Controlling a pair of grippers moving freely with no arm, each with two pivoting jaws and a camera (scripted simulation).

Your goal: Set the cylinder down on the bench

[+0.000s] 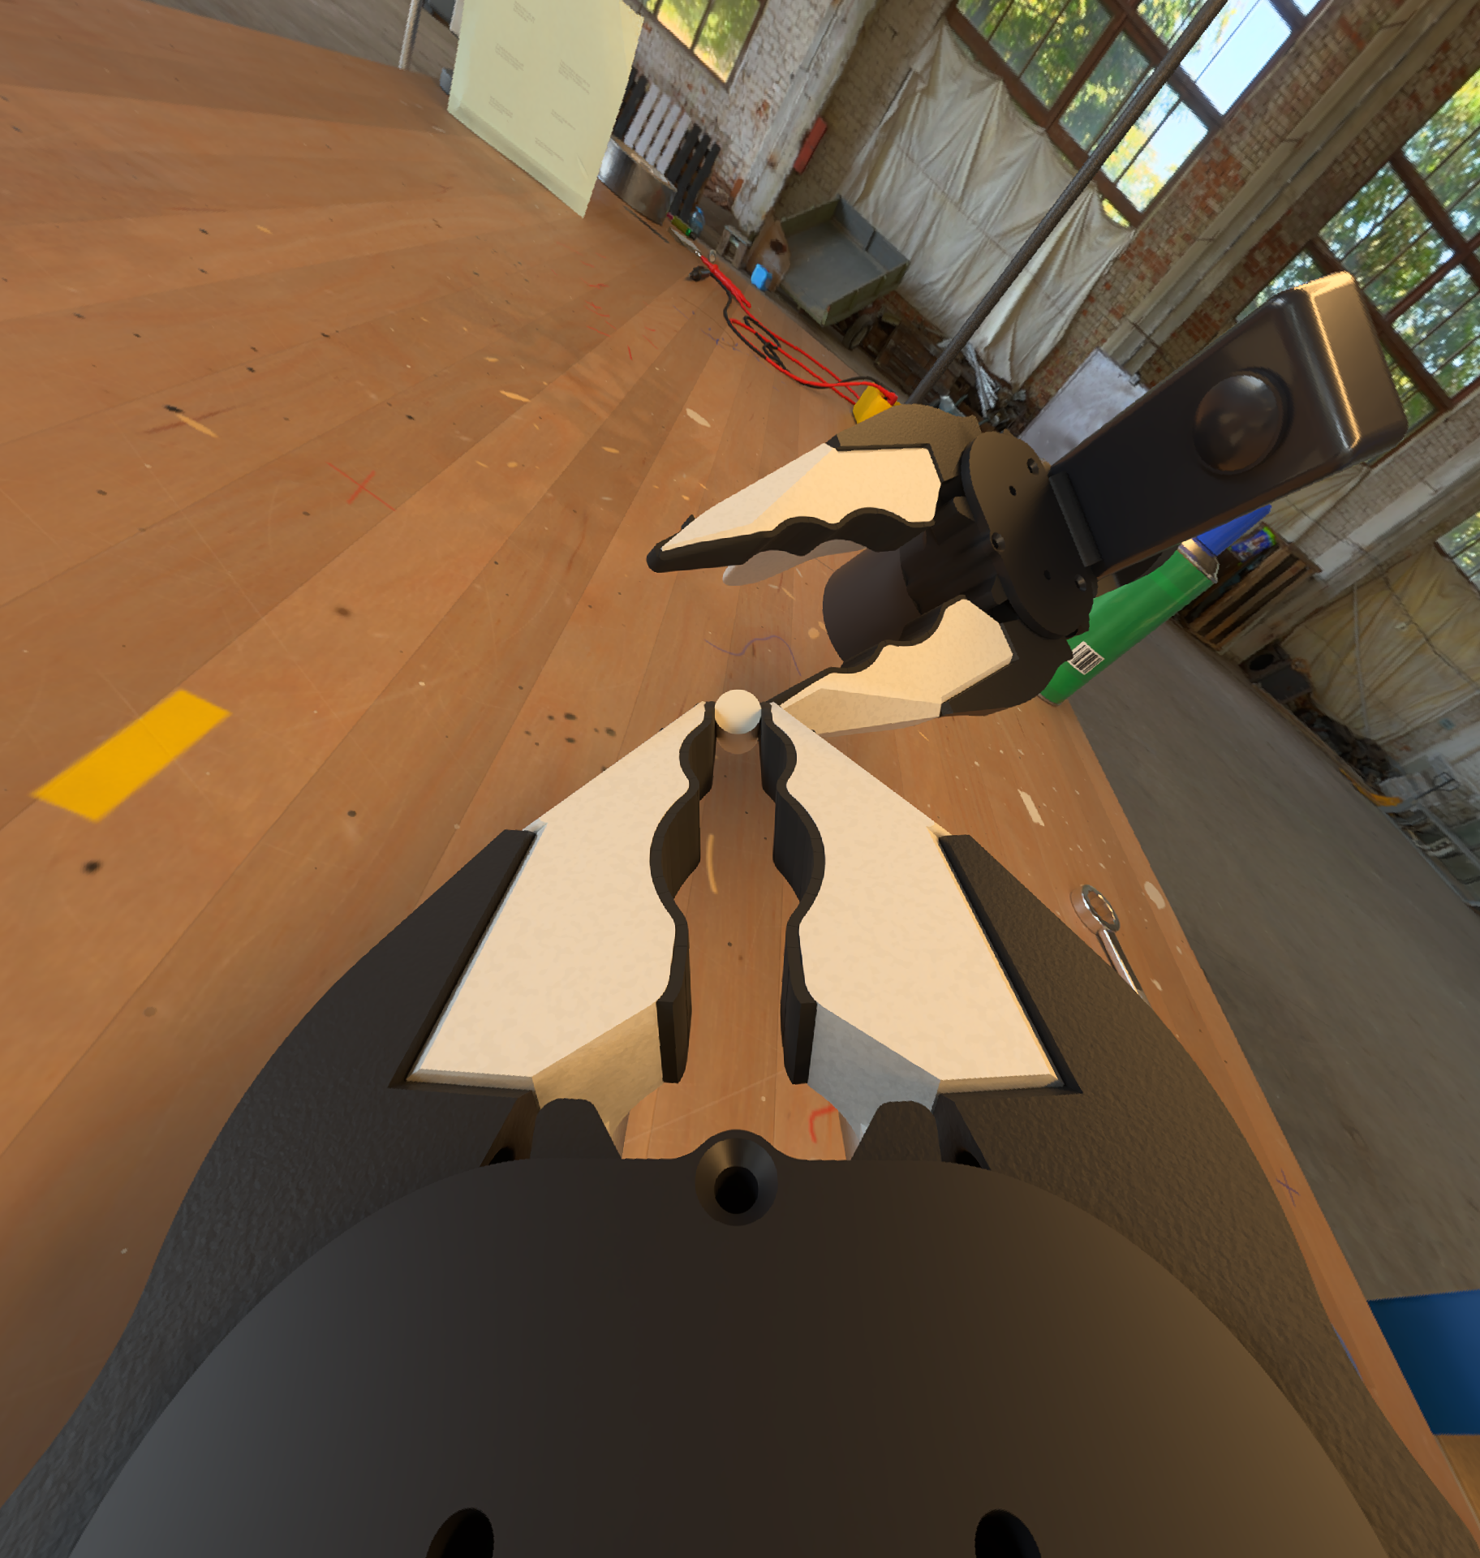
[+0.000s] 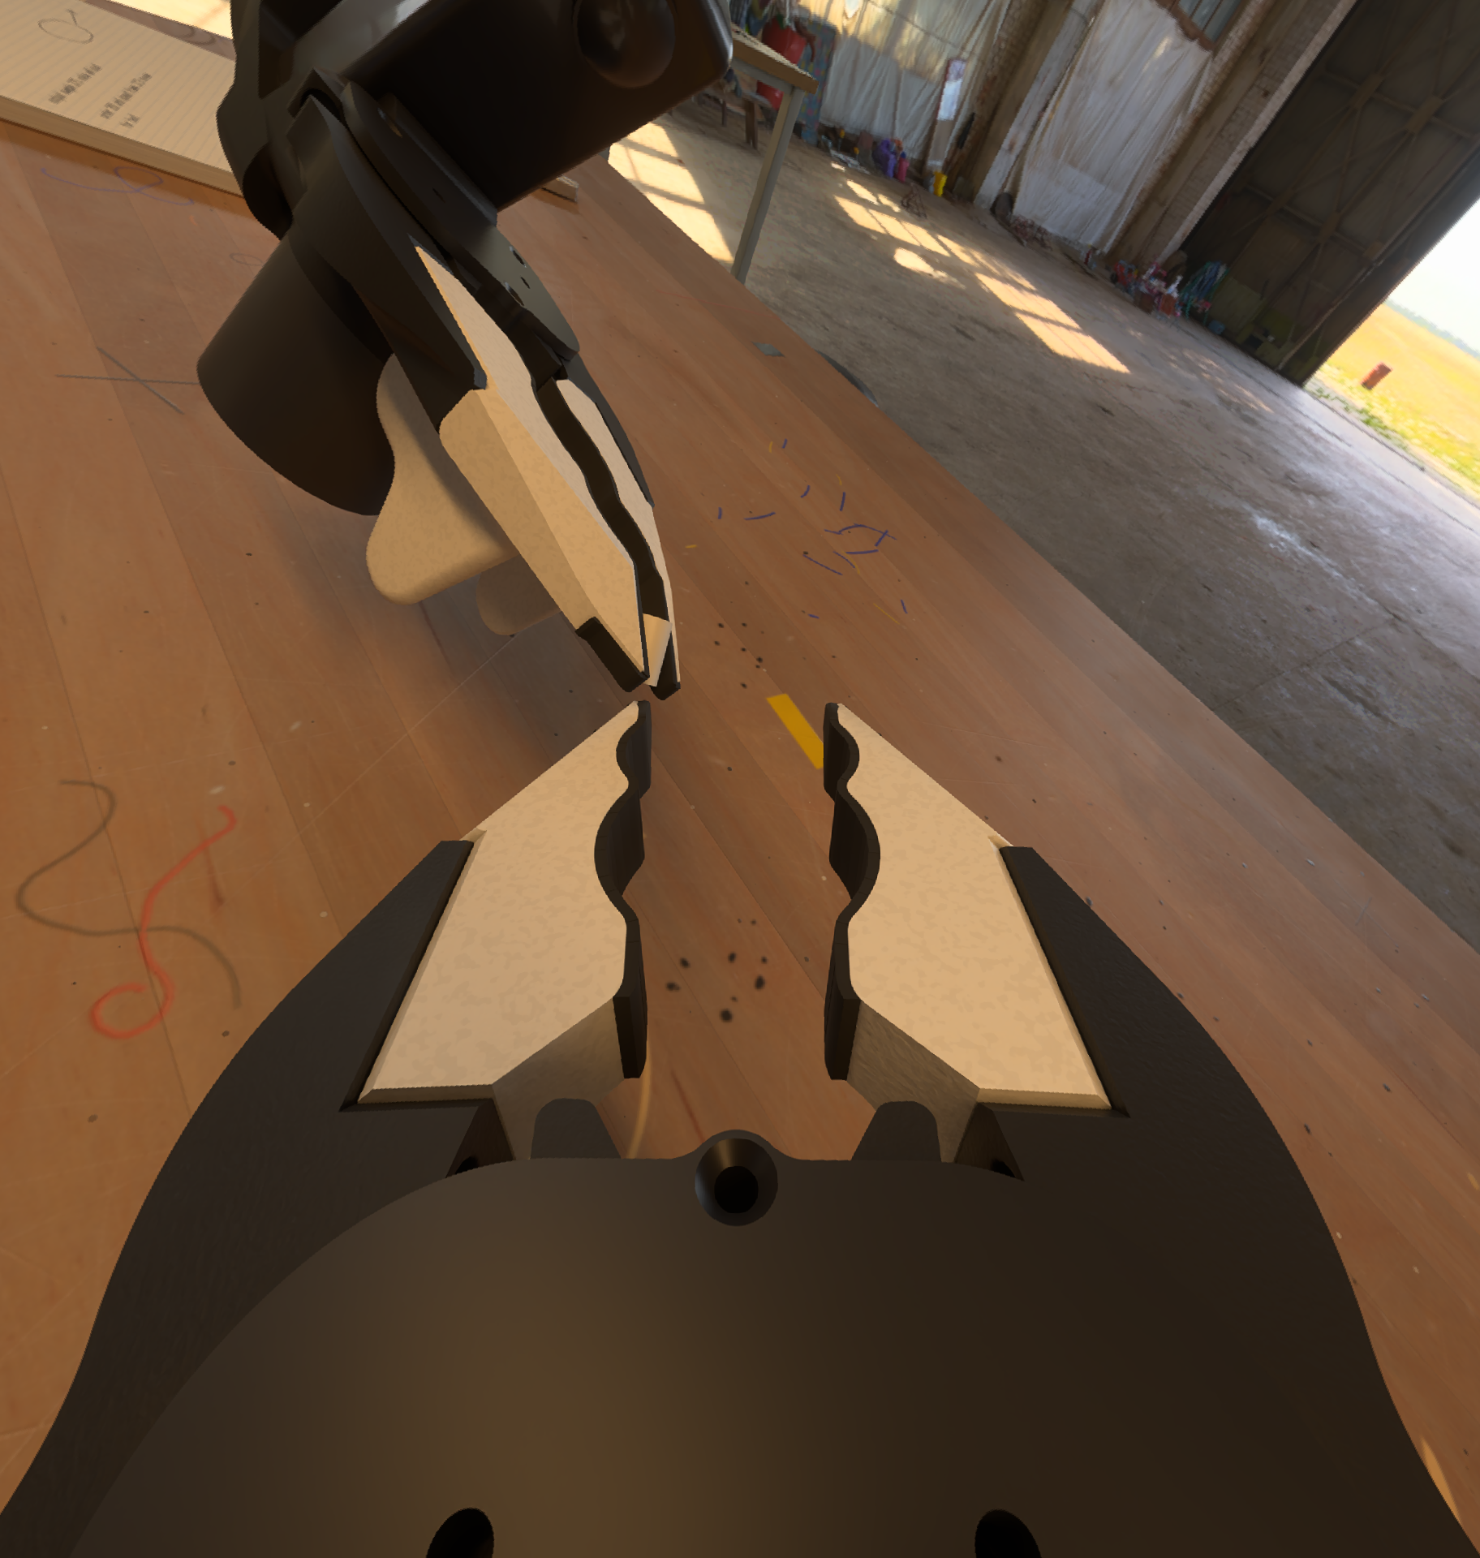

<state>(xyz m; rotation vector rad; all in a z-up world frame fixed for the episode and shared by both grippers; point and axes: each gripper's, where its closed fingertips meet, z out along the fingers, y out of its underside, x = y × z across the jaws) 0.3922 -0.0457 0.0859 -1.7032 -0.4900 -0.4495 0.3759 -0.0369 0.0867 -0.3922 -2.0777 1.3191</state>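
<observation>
A small white cylinder point(image 1: 737, 711) sits pinched between the very tips of my left gripper point(image 1: 737, 717), seen end-on just above the wooden bench point(image 1: 366, 438). I cannot tell whether it touches the wood. My right gripper point(image 1: 715, 628) hovers open just beyond it, one fingertip close beside the cylinder. In the right wrist view my right gripper point(image 2: 737, 721) is open and empty over the bench point(image 2: 172, 674). The left gripper point(image 2: 659, 679) points down just ahead of its left fingertip, jaws nearly together. The cylinder is hidden there.
A green bottle point(image 1: 1133, 615) lies behind the right gripper. A metal eye bolt point(image 1: 1101, 923) lies near the bench's right edge. A yellow tape patch point(image 1: 130, 754) is on the left. A cream board point(image 1: 543, 93) stands at the far end. A blue patch point(image 1: 1445, 1366) is bottom right.
</observation>
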